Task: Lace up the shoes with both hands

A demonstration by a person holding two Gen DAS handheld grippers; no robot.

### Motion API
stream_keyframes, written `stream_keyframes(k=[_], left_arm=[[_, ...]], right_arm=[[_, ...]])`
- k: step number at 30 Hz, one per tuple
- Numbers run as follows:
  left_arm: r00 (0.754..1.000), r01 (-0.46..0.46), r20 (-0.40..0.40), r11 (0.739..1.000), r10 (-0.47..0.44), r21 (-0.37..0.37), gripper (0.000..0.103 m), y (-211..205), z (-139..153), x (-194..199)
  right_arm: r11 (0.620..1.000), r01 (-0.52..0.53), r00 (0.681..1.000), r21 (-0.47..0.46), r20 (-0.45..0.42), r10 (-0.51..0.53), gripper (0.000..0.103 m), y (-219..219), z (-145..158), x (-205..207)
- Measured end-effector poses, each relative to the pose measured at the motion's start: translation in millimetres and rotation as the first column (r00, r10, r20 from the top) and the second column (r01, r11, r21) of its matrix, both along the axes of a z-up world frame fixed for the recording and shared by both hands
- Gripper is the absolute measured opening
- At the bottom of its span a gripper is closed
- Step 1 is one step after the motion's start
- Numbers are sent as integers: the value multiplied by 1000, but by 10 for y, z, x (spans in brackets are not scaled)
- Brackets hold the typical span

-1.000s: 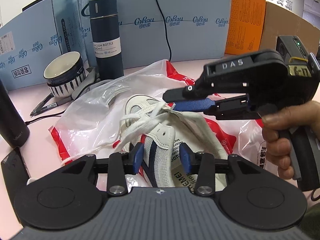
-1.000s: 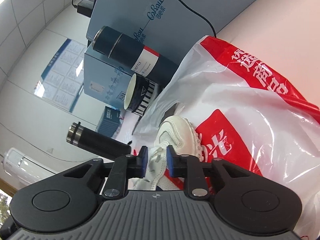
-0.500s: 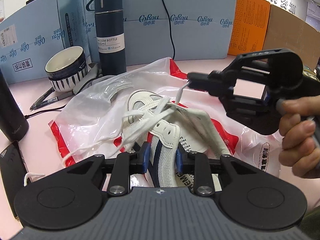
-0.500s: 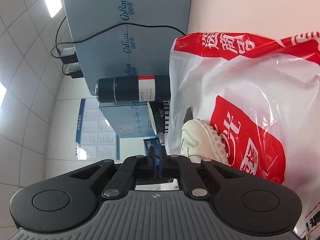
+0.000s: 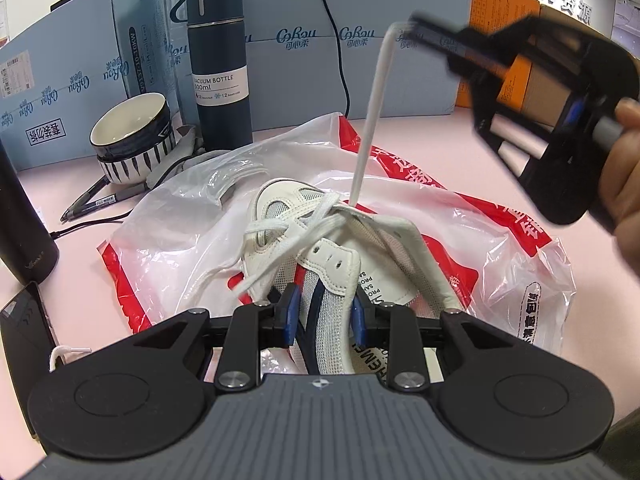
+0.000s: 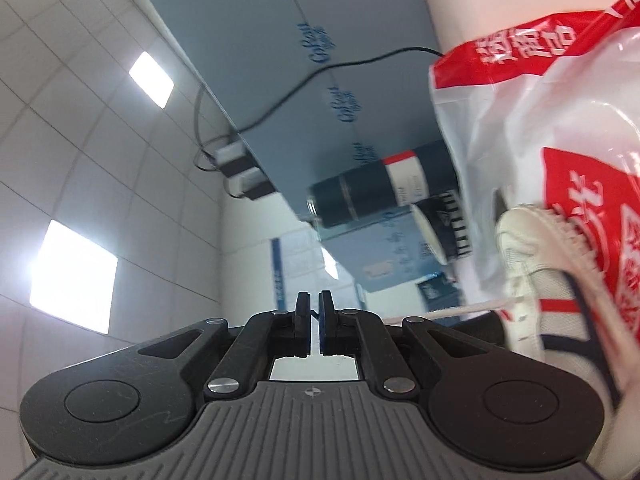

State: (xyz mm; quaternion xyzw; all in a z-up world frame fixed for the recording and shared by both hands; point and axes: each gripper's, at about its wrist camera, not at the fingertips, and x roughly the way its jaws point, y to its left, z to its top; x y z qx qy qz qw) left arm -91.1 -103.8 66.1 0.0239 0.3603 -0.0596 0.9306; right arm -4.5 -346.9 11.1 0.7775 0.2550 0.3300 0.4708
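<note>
While the left claw (image 5: 325, 311) clamps the shoe (image 5: 320, 264) tongue, right claw (image 5: 414, 30) pinched on taut white lace (image 5: 374, 116)

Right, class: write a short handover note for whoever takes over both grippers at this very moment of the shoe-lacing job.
Left gripper: clamped on the side of the white shoe, steadying it on the red-and-white plastic bag.
Right gripper: shut on the end of the white lace, holding it taut, up and away from an eyelet near the toe end.
Done: lace crossed through the lower eyelets; this strand is through.
Left: the eyelets on the near flap look empty; the other lace end lies loose on the bag. Thread the rest, then tie.
</note>
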Motion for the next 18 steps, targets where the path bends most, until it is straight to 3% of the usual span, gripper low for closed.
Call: stream_keyframes(k=[18], left_arm=[[1000, -3, -2, 1000, 3, 0, 24, 4, -1, 1]], right_arm=[[960, 175, 973, 219, 110, -202, 5, -401, 919, -44]])
